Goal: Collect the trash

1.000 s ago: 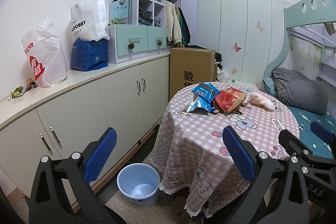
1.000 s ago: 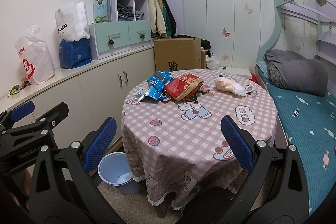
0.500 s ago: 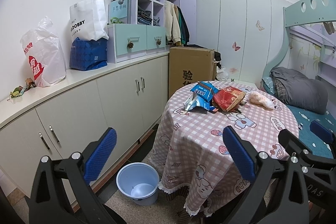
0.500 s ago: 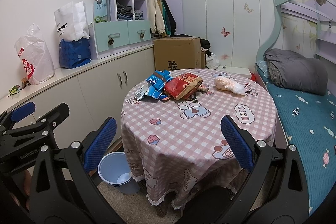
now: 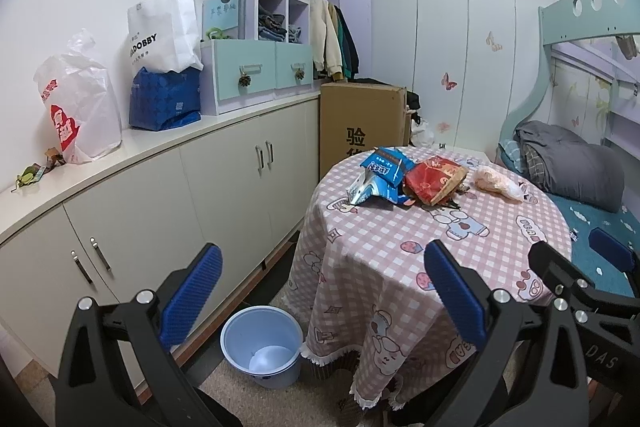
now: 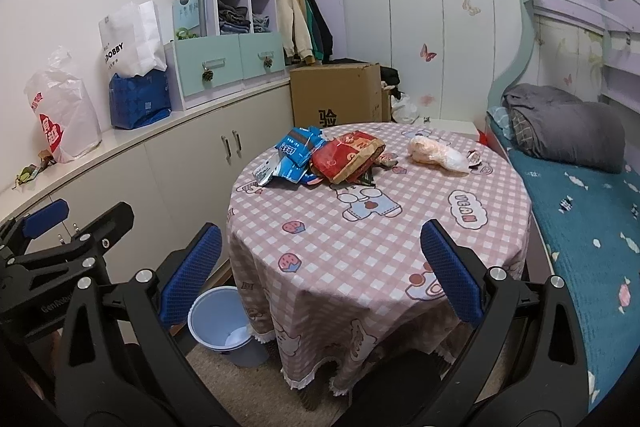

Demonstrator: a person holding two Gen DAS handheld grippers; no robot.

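Both grippers, left gripper and right gripper, hang wide open and empty before the round table, where blue wrappers, a red bag and a clear bag lie, the blue bin beside it.
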